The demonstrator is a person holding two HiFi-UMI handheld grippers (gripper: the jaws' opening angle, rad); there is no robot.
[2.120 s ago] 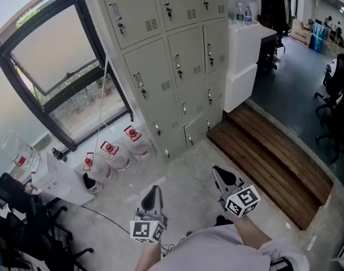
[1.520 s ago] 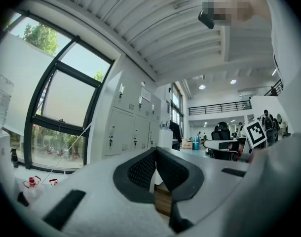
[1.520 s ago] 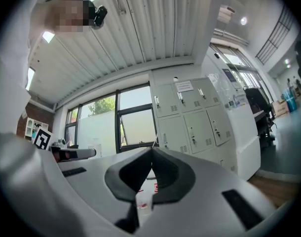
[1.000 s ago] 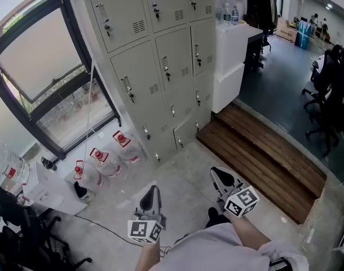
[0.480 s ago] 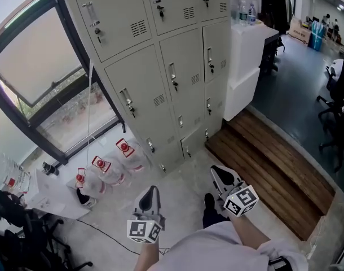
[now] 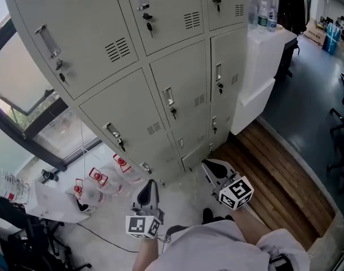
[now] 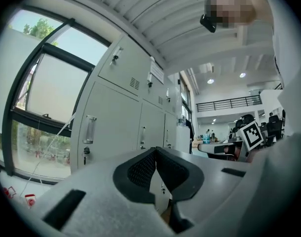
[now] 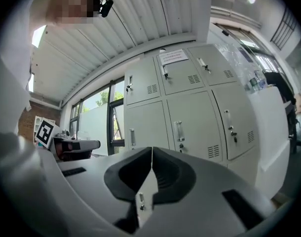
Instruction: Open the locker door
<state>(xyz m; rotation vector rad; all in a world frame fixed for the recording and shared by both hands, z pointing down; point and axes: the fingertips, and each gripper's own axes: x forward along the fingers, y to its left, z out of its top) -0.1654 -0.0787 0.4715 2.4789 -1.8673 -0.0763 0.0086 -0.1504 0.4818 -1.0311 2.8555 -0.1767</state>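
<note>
In the head view, the left gripper (image 6: 150,184) and right gripper (image 6: 208,164) were held level and low before the person, aimed at the lockers (image 6: 93,44) just ahead, every locker door (image 6: 186,92) shut, with bottles (image 6: 98,178) on the floor at left; the left gripper view showed its fingers (image 7: 139,170) closed and empty; the right gripper view showed its fingers (image 8: 166,174) likewise together, partly hiding the lockers.

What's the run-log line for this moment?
stage: pre-contact | left gripper: shut, empty | right gripper: shut, empty | locker doors: all in view closed | contact: none
</note>
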